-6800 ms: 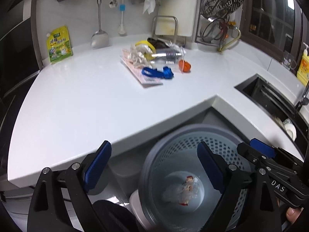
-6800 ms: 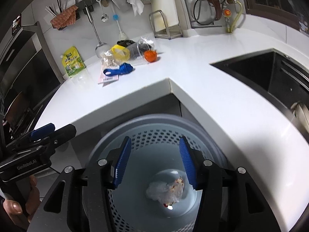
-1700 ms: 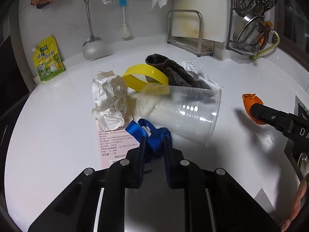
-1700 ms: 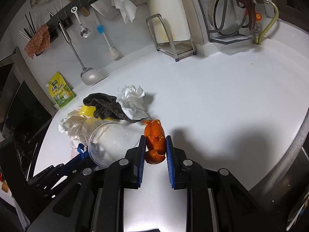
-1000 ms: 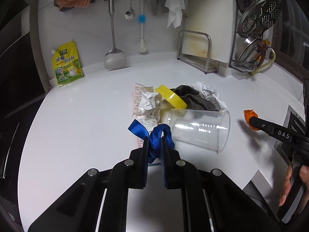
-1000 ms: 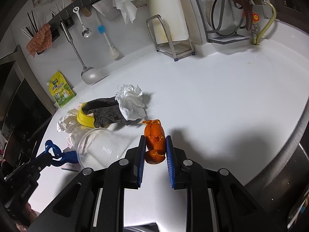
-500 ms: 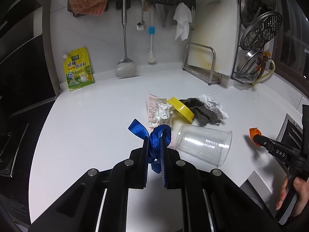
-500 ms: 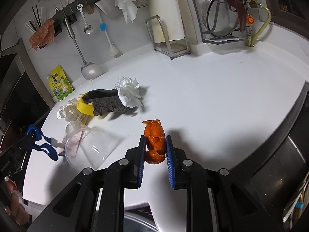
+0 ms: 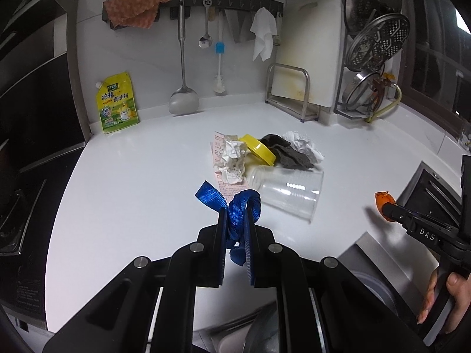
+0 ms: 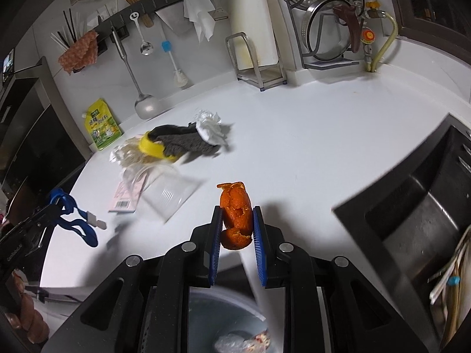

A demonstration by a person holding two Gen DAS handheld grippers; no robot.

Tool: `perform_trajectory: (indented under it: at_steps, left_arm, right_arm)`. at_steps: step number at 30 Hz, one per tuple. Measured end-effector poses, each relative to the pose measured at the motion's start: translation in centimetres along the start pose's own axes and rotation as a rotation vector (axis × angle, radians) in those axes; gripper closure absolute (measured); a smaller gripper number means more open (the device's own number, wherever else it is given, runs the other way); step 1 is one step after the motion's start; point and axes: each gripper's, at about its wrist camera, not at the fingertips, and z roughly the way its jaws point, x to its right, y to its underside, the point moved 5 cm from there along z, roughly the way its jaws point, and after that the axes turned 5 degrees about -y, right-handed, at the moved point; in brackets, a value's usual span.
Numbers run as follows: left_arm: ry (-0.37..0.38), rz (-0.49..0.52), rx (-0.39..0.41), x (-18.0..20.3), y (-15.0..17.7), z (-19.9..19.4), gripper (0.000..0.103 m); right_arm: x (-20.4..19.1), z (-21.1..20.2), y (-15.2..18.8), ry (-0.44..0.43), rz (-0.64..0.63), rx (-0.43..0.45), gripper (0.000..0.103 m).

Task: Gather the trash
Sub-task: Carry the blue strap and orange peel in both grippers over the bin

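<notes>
Moved: both claws pulled back to the surface's front edge, over the bin (image 10: 223, 309).
Left claw (image 9: 235, 220): clenched on strap (image 9: 232, 206).
Right claw (image 10: 235, 223): clenched on peel (image 10: 235, 211).

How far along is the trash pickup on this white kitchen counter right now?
Done: one clear crumpled wrapper lies in the grey bin.

In hand: the left gripper is shut on the blue fabric strap, the right gripper on the orange peel.

Left on the counter: clear plastic cup, yellow lid, crumpled paper, pink label, grey cloth, white tissue.
</notes>
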Motion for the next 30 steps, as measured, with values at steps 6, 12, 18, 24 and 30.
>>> perform_trajectory:
  at_steps: [6,12,18,24,30]
  left_arm:
    - [0.034,0.024,-0.004,0.6,1.8,-1.7,0.091]
    - [0.067,0.042,-0.006,1.0,3.7,-3.4,0.091]
    - [0.098,0.057,-0.009,1.3,5.5,-5.1,0.091]
    - [0.124,0.088,-0.011,2.2,7.3,-6.6,0.091]
    - [0.152,0.104,-0.034,3.2,9.3,-7.2,0.091]
  right_arm:
    - [-1.5,-2.7,2.9,-0.005,0.006,0.015,0.083]
    - [-3.3,-5.5,5.5,0.002,0.003,0.036,0.083]
    - [-5.1,-7.4,8.3,-0.005,0.018,0.041,0.083]
    - [-5.7,-8.7,10.8,0.003,0.034,0.032,0.083]
    - [-5.6,-10.0,12.9,0.020,0.044,0.031,0.083]
